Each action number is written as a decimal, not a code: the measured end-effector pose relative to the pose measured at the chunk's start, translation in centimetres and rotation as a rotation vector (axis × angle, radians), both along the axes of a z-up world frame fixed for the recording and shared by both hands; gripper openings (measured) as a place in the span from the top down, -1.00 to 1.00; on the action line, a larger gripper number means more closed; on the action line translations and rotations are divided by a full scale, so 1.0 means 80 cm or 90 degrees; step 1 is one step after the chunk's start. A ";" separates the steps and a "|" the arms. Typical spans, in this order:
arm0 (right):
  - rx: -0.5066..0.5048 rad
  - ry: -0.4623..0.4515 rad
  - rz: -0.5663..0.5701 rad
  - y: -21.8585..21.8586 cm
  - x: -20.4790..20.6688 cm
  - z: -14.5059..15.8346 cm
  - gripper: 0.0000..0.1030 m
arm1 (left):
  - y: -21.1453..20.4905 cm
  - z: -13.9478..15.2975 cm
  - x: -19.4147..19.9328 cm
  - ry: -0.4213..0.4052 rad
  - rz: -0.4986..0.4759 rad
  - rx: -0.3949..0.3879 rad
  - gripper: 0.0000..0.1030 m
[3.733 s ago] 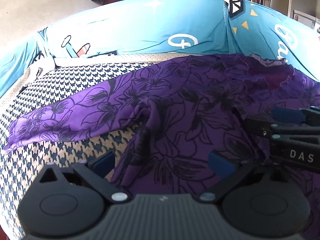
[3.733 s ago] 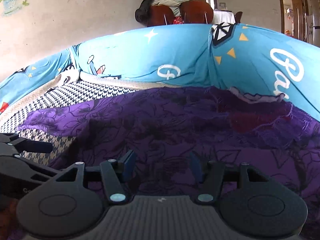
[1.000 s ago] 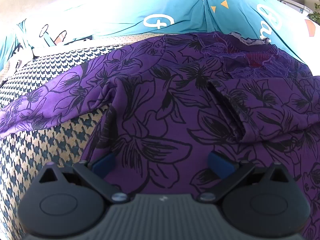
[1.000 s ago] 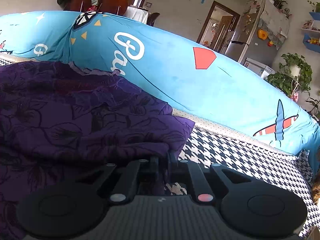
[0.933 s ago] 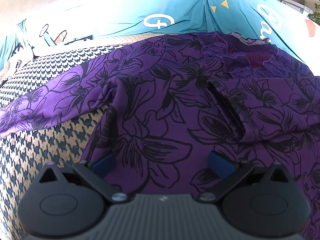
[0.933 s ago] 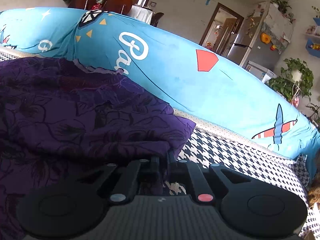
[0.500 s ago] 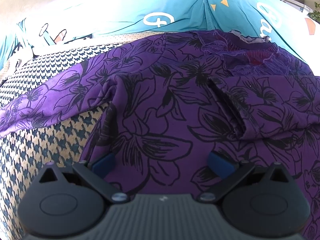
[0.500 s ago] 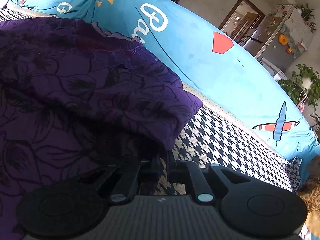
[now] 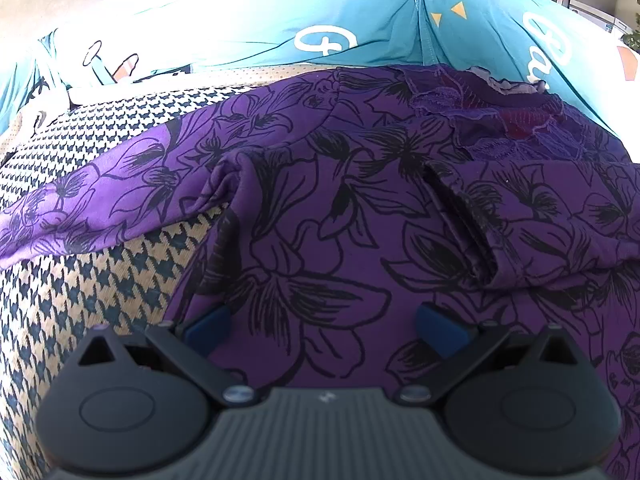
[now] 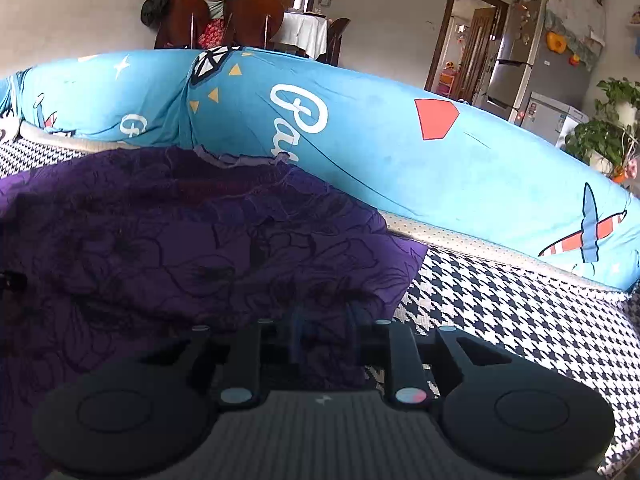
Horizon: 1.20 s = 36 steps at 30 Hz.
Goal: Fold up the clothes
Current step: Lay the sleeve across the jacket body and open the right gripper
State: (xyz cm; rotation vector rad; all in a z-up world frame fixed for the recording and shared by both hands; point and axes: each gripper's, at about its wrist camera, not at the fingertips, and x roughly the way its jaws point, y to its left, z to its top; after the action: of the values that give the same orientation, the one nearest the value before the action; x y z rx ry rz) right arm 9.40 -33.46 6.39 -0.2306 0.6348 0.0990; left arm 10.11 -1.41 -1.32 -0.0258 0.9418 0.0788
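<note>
A purple garment with black flower outlines lies spread on the houndstooth sofa seat. Its left sleeve stretches out flat to the left. The right sleeve is folded in across the body. My left gripper hovers open over the lower body of the garment, with nothing between its blue pads. In the right wrist view the garment ends in a folded edge just ahead of my right gripper. Its blurred fingers stand a little apart, with cloth showing in the gap.
The blue printed sofa backrest runs along the far side, also seen as backrest. Bare houndstooth seat extends to the right of the garment. Chairs piled with clothes, a fridge and a plant stand behind.
My right gripper, shut on the folded sleeve edge a second ago, has parted its fingers and tilted back up. The sleeve now rests on the body. The left gripper has barely moved.
</note>
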 end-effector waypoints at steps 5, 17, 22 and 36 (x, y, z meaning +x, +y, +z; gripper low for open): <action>0.042 0.003 -0.054 -0.001 0.019 -0.007 0.54 | 0.004 -0.001 0.001 0.003 0.006 -0.003 -1.00; -0.041 0.033 -0.091 0.012 0.030 -0.054 0.42 | 0.035 0.002 0.002 0.007 0.055 -0.018 -1.00; -0.110 0.019 -0.079 0.027 0.021 -0.064 0.41 | 0.059 0.005 -0.002 0.001 0.089 -0.009 -1.00; 0.047 0.021 -0.053 0.089 -0.045 -0.060 0.21 | 0.176 0.007 -0.002 -0.010 0.295 -0.009 -1.00</action>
State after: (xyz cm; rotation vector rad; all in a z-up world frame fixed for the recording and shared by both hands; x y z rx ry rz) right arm 5.77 -26.31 1.56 -0.1315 0.6709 0.0459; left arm 9.94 12.69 -0.77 -0.2579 0.9066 0.4996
